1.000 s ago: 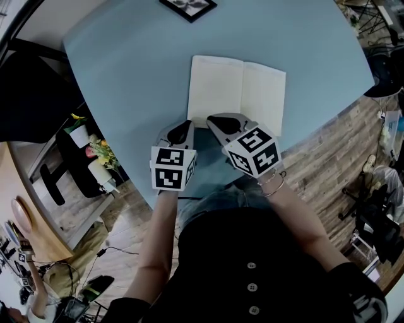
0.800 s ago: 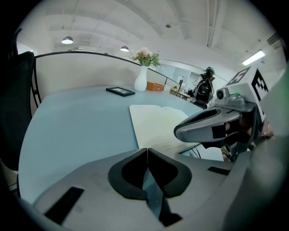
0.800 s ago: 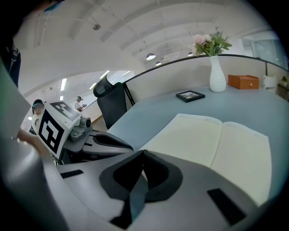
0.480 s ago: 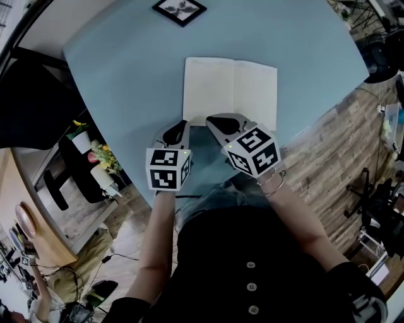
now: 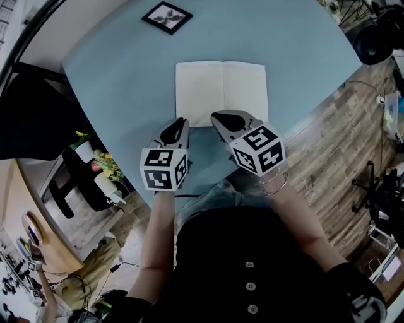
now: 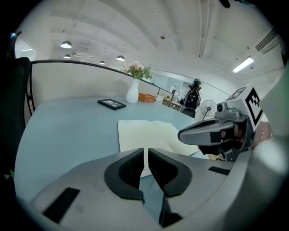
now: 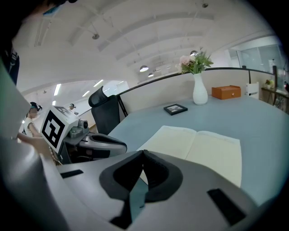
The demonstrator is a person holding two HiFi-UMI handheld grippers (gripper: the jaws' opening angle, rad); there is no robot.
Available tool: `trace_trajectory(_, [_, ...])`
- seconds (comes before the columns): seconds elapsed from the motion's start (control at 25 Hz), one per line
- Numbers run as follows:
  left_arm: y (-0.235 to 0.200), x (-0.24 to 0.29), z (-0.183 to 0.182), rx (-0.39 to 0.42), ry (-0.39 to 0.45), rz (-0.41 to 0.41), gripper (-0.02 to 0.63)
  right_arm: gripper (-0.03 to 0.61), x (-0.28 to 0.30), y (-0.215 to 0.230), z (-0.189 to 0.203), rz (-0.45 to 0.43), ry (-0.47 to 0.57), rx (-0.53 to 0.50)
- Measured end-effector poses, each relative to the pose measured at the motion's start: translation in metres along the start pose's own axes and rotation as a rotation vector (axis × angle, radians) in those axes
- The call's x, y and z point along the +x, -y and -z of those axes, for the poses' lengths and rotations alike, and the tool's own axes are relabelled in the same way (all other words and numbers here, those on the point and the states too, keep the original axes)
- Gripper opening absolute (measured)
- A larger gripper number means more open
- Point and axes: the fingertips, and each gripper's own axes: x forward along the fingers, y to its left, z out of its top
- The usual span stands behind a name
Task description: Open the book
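Open book (image 5: 221, 93) is lying flat on the blue table (image 5: 120, 69), blank pages facing up, spine running 12 to 6 o'clock in the head view. Left gripper (image 5: 181, 122) is hovering at the book's 7 o'clock corner, with its tips just beside the near left corner. In the left gripper view the left gripper (image 6: 145, 151) is showing its jaws all but together, only a thin slit between the pads and nothing in it, and the book (image 6: 149, 135) is lying beyond the tips toward 12 o'clock. Right gripper (image 5: 218, 117) is overlapping the book's near edge around 6 o'clock in the head view; can't tell whether it's touching. In the right gripper view the right gripper (image 7: 143, 153) is showing jaw tips meeting, clamped on nothing, and the book (image 7: 203, 149) is spreading out past them toward 1 o'clock. Framed picture (image 5: 167, 16) is sitting on the table at the book's 11 o'clock, well apart. A white vase (image 7: 199, 92) of flowers is standing upright beyond it.
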Motion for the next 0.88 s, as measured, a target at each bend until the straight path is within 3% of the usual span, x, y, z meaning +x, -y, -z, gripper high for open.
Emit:
trace_trajectory(0.44, [0.052,0.004,-0.045,0.103,0.064,0.138,0.015,0.002,-0.042,0.034,-0.003,0.117,0.077,0.065])
trace_trajectory(0.88, [0.077,-0.015,-0.101,0.17,0.195,0.215,0.014,0.002,-0.098,0.058,-0.027,0.202,0.21,0.095])
